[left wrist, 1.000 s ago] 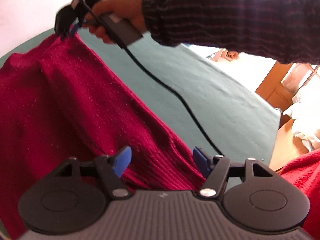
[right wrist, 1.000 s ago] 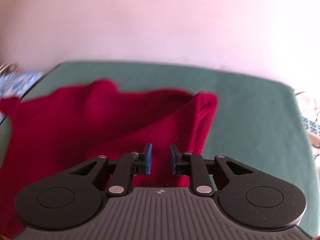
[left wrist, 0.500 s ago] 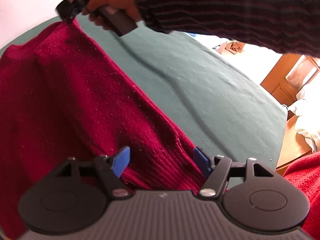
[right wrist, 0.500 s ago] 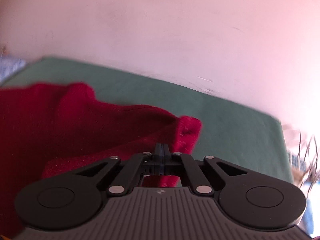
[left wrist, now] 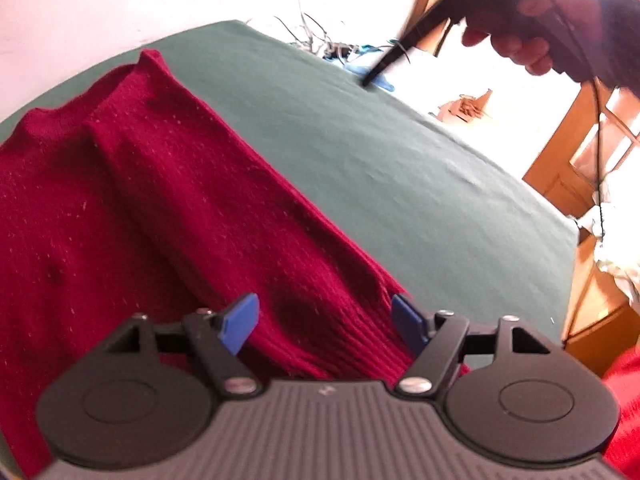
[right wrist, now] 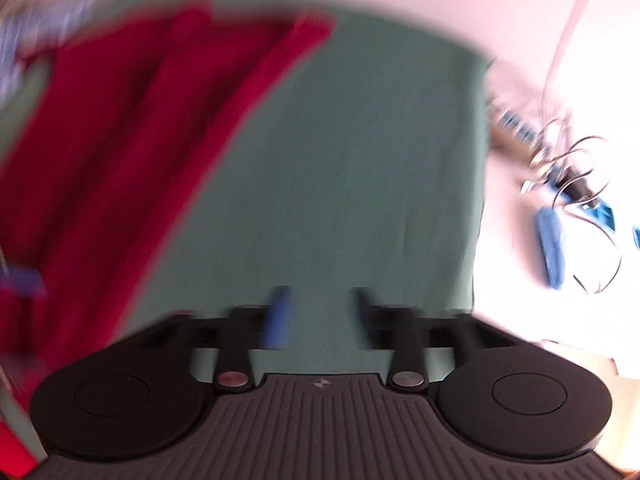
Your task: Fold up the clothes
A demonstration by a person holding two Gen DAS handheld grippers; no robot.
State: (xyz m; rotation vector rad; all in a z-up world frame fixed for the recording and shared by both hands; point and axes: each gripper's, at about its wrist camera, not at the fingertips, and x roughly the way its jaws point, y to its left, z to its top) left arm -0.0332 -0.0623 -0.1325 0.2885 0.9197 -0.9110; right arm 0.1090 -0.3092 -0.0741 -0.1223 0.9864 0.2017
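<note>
A dark red knit sweater (left wrist: 168,216) lies folded lengthwise on the green tablecloth (left wrist: 400,168). My left gripper (left wrist: 326,320) hovers low over its ribbed hem. Its jaws are opening, with the hem lying between the blue pads (left wrist: 240,326) and no squeeze showing. My right gripper (right wrist: 320,314) is blurred with motion. It stands over bare green cloth (right wrist: 340,180) to the right of the sweater (right wrist: 120,128), jaws opening with nothing between them. In the left wrist view a hand (left wrist: 540,20) carries it high at the upper right, well off the sweater.
Past the table's right edge (right wrist: 480,200) lie tangled cables (right wrist: 572,168) and a blue item (right wrist: 552,248) on a white surface. Wooden furniture (left wrist: 568,168) stands beyond the table's far side. Another red cloth (left wrist: 624,408) shows at the lower right of the left wrist view.
The right gripper was shut on the sweater's far corner. It has let go, opened and swung up and away to the right. The corner now rests on the table. The left gripper stayed put.
</note>
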